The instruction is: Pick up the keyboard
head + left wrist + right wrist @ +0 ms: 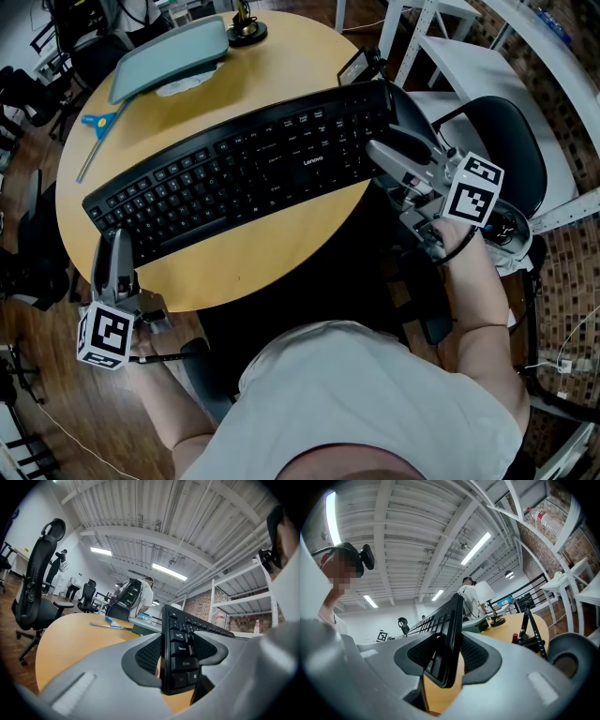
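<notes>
Plainly the one black keyboard [244, 173] lies slantwise across the round table [281, 66], its left end near the near left edge and its right end reaching the right edge; whether it has cleared the wood I cannot tell. Each of the two grippers pinches one end: the left gripper [114, 242] has its pads [149, 657] pressed on the left end, and the right gripper [382, 157] is clamped on the right end. To lift well, I judge, both hands should rise together and level, so the long board neither twists nor slides out of the narrow bites. Farther off, toward the far left edge, lie one grey tray [169, 56] and one blue-handled tool [97, 122].
</notes>
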The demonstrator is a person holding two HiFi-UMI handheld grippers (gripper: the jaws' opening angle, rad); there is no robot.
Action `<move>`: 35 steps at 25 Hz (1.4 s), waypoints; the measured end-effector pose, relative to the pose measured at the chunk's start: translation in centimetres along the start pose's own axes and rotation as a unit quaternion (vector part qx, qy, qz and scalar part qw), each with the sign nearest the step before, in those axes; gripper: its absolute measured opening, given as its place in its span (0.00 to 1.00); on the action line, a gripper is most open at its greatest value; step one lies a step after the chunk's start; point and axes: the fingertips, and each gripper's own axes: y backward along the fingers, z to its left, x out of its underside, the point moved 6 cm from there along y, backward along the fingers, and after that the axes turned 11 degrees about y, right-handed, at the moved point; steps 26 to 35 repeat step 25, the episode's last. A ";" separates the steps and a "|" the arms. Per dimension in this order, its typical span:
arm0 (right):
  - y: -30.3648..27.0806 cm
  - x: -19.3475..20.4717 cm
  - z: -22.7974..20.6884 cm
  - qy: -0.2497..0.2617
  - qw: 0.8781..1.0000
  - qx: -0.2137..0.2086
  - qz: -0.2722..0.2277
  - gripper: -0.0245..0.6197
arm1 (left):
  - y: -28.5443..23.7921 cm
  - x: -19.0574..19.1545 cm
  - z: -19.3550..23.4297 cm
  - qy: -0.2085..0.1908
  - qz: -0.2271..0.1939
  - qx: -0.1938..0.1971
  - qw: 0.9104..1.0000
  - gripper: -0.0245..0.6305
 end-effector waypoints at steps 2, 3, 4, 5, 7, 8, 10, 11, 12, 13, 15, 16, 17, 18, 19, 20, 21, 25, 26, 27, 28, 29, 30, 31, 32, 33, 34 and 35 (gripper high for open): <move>0.0 0.0 0.0 -0.001 1.000 0.000 -0.001 0.29 | 0.0 -0.1 0.0 -0.011 0.002 -0.006 1.000 0.89; 0.0 0.0 0.0 -0.002 1.000 0.000 -0.001 0.29 | 0.0 -0.1 0.0 -0.009 0.004 -0.006 1.000 0.89; 0.0 0.0 0.0 -0.002 1.000 0.000 -0.001 0.29 | 0.0 -0.1 0.0 -0.007 0.005 -0.004 1.000 0.89; 0.0 0.0 0.0 -0.002 1.000 0.000 -0.002 0.29 | 0.0 -0.1 0.0 -0.010 0.005 -0.005 1.000 0.89; 0.0 -0.1 0.1 -0.002 1.000 0.001 -0.002 0.29 | 0.0 -0.3 0.0 -0.018 0.007 -0.008 1.000 0.89; 0.1 -0.1 0.1 -0.002 1.000 0.001 -0.002 0.29 | 0.0 -0.3 0.0 -0.015 0.007 -0.007 1.000 0.89; 0.1 -0.1 0.1 -0.002 1.000 0.000 -0.003 0.29 | 0.0 -0.1 0.0 -0.001 0.005 -0.001 1.000 0.89; 0.1 -0.1 0.1 -0.002 1.000 0.000 -0.003 0.29 | 0.0 -0.1 0.0 0.001 0.004 0.000 1.000 0.89; 0.0 -0.1 0.1 -0.002 1.000 0.000 -0.004 0.29 | 0.0 -0.2 0.0 -0.002 0.003 -0.002 1.000 0.89; 0.0 -0.1 0.1 -0.002 1.000 0.000 -0.004 0.29 | 0.0 -0.3 0.0 -0.009 0.003 -0.005 1.000 0.89; 0.0 -0.1 0.1 -0.001 1.000 -0.001 -0.004 0.29 | 0.1 -0.3 0.0 -0.009 0.002 -0.005 1.000 0.89; 0.0 -0.1 0.1 -0.001 1.000 -0.001 -0.004 0.29 | 0.0 -0.2 0.0 -0.002 0.002 -0.003 1.000 0.89; 0.0 -0.1 0.1 -0.001 1.000 -0.001 -0.005 0.29 | 0.0 -0.1 0.0 0.002 0.002 -0.001 1.000 0.89; 0.0 -0.1 0.1 -0.001 1.000 -0.001 -0.005 0.29 | 0.0 -0.1 0.0 0.003 0.001 -0.001 1.000 0.89; 0.0 -0.1 0.1 -0.001 1.000 -0.001 -0.005 0.29 | 0.0 -0.1 0.0 0.003 0.001 -0.001 1.000 0.89; 0.0 -0.1 0.1 -0.001 1.000 -0.001 -0.006 0.29 | 0.0 -0.1 -0.1 0.001 0.000 -0.001 1.000 0.89; 0.1 -0.1 0.1 -0.002 1.000 0.000 -0.006 0.29 | 0.0 -0.2 -0.1 -0.001 0.000 -0.002 1.000 0.89; 0.1 -0.1 0.2 -0.001 1.000 0.000 -0.005 0.29 | 0.2 -0.5 -0.1 -0.016 0.000 -0.006 1.000 0.89; 0.1 -0.1 0.2 -0.001 1.000 0.000 -0.005 0.29 | 0.2 -0.5 -0.1 -0.016 0.000 -0.006 1.000 0.89; 0.1 -0.1 0.2 -0.001 1.000 0.000 -0.005 0.29 | 0.2 -0.5 -0.1 -0.016 0.000 -0.006 1.000 0.89; 0.1 -0.1 0.2 -0.001 1.000 0.000 -0.005 0.29 | 0.2 -0.5 -0.1 -0.016 0.000 -0.006 1.000 0.89; 0.1 -0.1 0.2 -0.001 1.000 0.000 -0.005 0.29 | 0.2 -0.5 -0.1 -0.016 0.000 -0.006 1.000 0.89; 0.1 -0.1 0.2 -0.001 1.000 0.000 -0.005 0.29 | 0.2 -0.5 -0.1 -0.016 0.000 -0.006 1.000 0.89; 0.1 -0.1 0.2 -0.001 1.000 0.000 -0.005 0.29 | 0.2 -0.5 -0.1 -0.016 0.000 -0.006 1.000 0.89; 0.1 -0.1 0.2 -0.001 1.000 0.000 -0.005 0.29 | 0.2 -0.5 -0.1 -0.016 0.000 -0.006 1.000 0.89; 0.1 -0.1 0.2 -0.001 1.000 0.000 -0.005 0.29 | 0.2 -0.5 -0.1 -0.016 0.000 -0.006 1.000 0.89; 0.1 -0.1 0.2 -0.001 1.000 0.000 -0.005 0.29 | 0.2 -0.5 -0.1 -0.016 0.000 -0.006 1.000 0.89; 0.1 -0.1 0.2 -0.001 1.000 0.000 -0.005 0.29 | 0.2 -0.5 -0.1 -0.016 0.000 -0.006 1.000 0.89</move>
